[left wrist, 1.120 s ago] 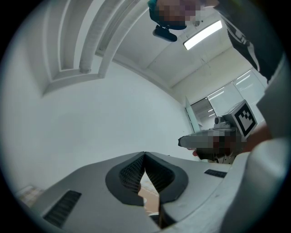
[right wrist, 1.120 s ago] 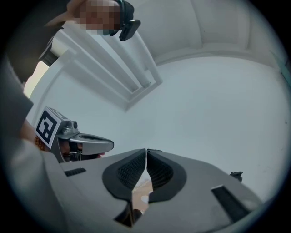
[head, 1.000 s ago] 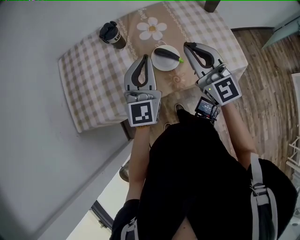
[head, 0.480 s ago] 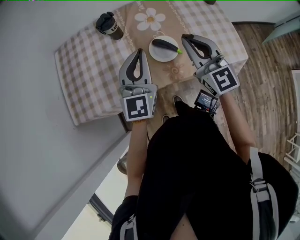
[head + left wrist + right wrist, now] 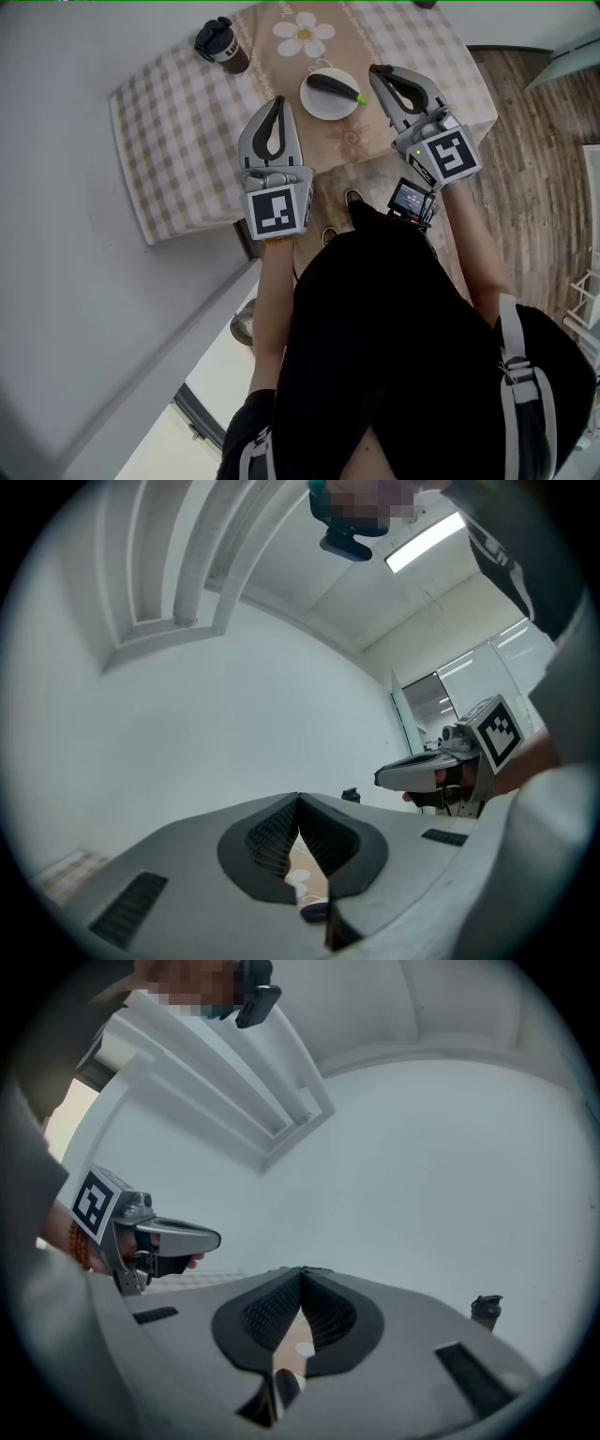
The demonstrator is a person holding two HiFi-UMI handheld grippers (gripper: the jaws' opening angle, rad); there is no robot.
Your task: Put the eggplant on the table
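Table (image 5: 178, 141) under checked cloth (image 5: 427, 42); plank floor (image 5: 539, 178) at right.

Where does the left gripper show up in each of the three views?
Head view: the left gripper is left of centre, against the checked tablecloth.
Left gripper view: the left gripper is the shut claw across the bottom centre.
Right gripper view: the left gripper is at the left edge, seen from the side.
Shared landmark: the right gripper, on the right in the head and left gripper views.

Bright, even light (ceiling strip (image 5: 424, 542) overhead), fisheye-bent edges, perhaps slightly soft corners.
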